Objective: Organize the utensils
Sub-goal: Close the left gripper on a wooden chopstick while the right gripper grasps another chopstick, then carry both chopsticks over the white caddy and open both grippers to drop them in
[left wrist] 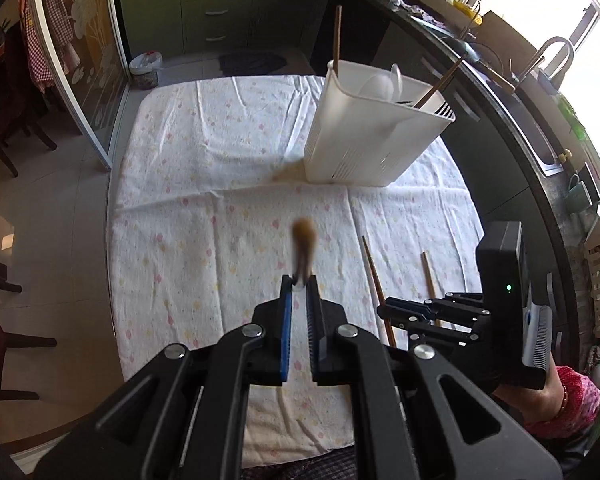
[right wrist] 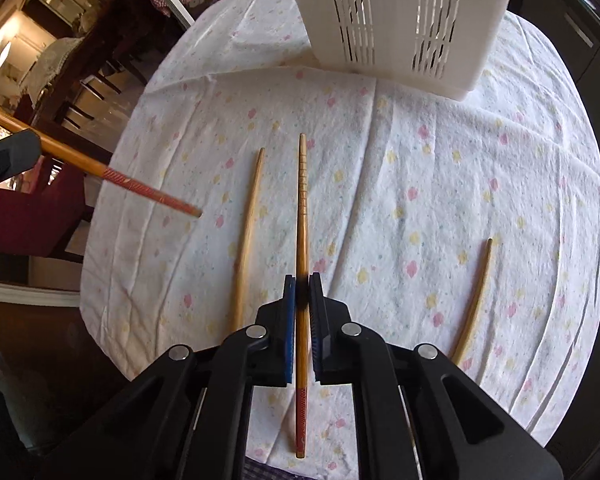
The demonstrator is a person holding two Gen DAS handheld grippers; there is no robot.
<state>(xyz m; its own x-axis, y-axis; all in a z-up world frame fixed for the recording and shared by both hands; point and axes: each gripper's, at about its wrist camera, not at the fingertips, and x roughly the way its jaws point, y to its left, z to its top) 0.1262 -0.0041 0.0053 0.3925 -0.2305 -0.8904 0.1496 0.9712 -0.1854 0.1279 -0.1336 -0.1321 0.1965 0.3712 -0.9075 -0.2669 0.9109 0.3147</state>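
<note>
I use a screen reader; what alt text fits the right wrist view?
The right gripper is shut on a red-ended wooden chopstick lying on a floral white tablecloth, with two plain wooden chopsticks beside it. A white slotted plastic utensil caddy stands beyond; at left another gripper holds a second red-ended chopstick.

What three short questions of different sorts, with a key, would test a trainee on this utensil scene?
1. True or false: the right gripper is shut on a chopstick.
2. How many chopsticks lie loose on the cloth in the right wrist view? A) one B) two C) four
3. Fill in: the left gripper holds a ___-tipped chopstick.

Key: 1 true. 2 B: one left of the gripped one, one right of it. 3 red.
</note>
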